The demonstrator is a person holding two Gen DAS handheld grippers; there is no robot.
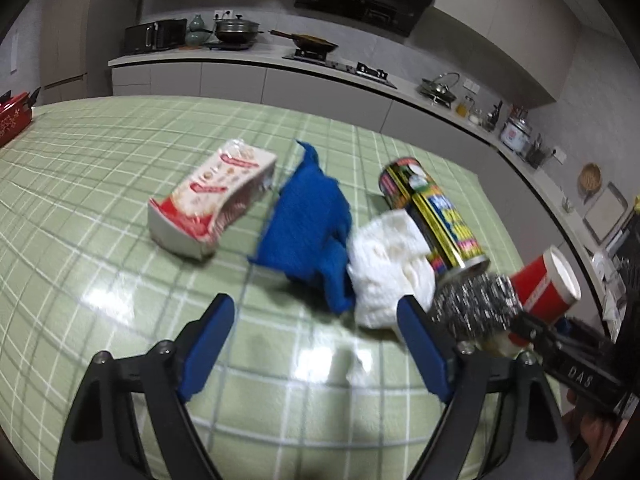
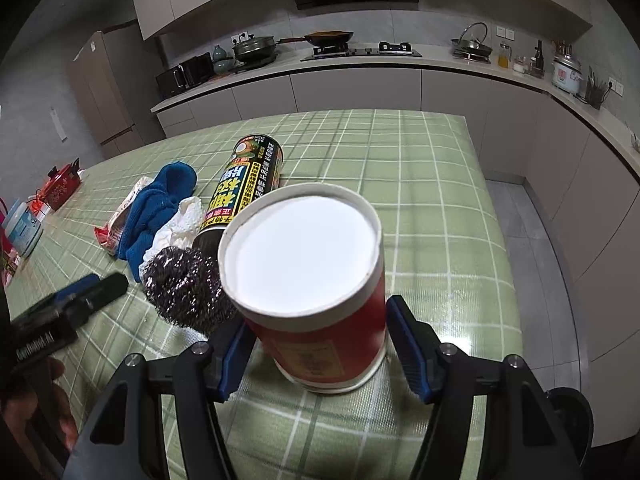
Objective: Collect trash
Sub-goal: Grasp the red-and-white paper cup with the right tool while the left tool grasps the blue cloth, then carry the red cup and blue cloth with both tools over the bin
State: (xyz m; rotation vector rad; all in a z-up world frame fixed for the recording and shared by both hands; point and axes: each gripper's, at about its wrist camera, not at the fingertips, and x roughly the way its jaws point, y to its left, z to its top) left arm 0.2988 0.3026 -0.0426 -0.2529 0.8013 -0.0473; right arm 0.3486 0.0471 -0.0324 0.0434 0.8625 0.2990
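Note:
A red paper cup (image 2: 320, 300) stands upside down on the green checked table (image 2: 420, 184), between the fingers of my right gripper (image 2: 320, 344). The jaws are spread around it, not pressed on it. The cup also shows in the left wrist view (image 1: 544, 284). A steel scourer (image 2: 184, 284), a crumpled white tissue (image 1: 388, 264), a blue cloth (image 1: 308, 224), a black and yellow can (image 1: 436, 216) lying on its side and a crushed red and white carton (image 1: 208, 204) lie in a row. My left gripper (image 1: 316, 340) is open and empty, just short of the cloth and tissue.
A red box (image 1: 14, 114) and a white tub (image 2: 22, 228) sit at the table's left side. Kitchen counters (image 2: 360, 64) with pans and a stove run behind and along the right. The table's right edge drops to the floor (image 2: 532, 232).

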